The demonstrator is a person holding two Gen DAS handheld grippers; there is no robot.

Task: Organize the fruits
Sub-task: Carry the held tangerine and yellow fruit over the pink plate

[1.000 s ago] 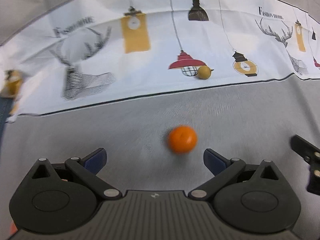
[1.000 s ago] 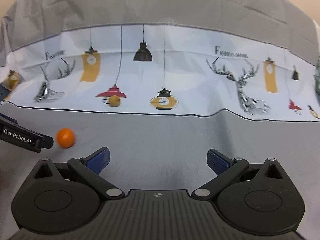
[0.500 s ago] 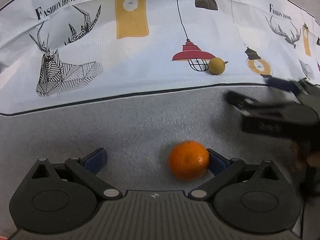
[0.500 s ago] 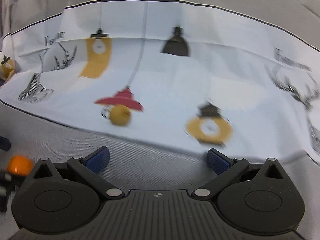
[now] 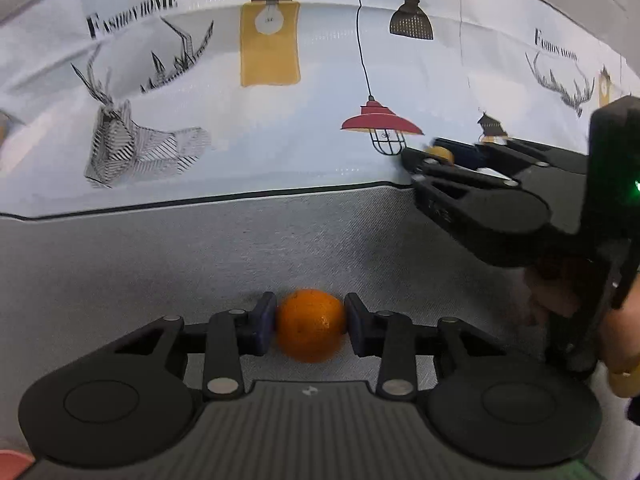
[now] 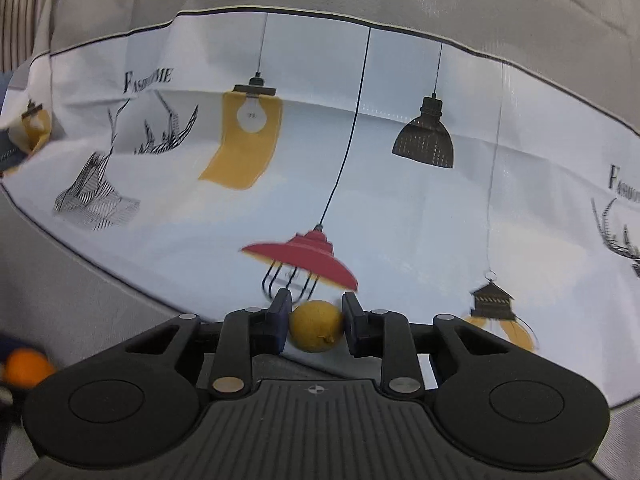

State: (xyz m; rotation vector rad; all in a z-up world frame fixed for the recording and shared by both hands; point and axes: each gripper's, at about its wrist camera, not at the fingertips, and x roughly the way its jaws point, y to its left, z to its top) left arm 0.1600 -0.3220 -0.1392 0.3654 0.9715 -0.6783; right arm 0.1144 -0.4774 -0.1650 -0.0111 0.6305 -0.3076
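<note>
An orange (image 5: 310, 330) lies on the grey band of the cloth, between the blue pads of my left gripper (image 5: 310, 325). Its jaws are closing and both pads touch the fruit's sides. A small yellow lemon (image 6: 316, 326) sits on the white printed cloth by the red lamp print, and my right gripper (image 6: 316, 318) is shut on it. In the left wrist view the right gripper (image 5: 434, 156) reaches in from the right, with the lemon (image 5: 442, 153) at its tips. The orange (image 6: 26, 368) shows blurred at the right wrist view's lower left.
The tablecloth (image 5: 280, 152) is white with lamp and deer prints, bordered by a grey band (image 5: 160, 264). A person's hand (image 5: 560, 292) holds the right gripper's handle. A red edge (image 5: 12, 460) shows at the bottom left corner.
Both grippers went from wide open to closed, the left around the orange, the right around the lemon. The right gripper travelled left and forward to reach the lemon.
</note>
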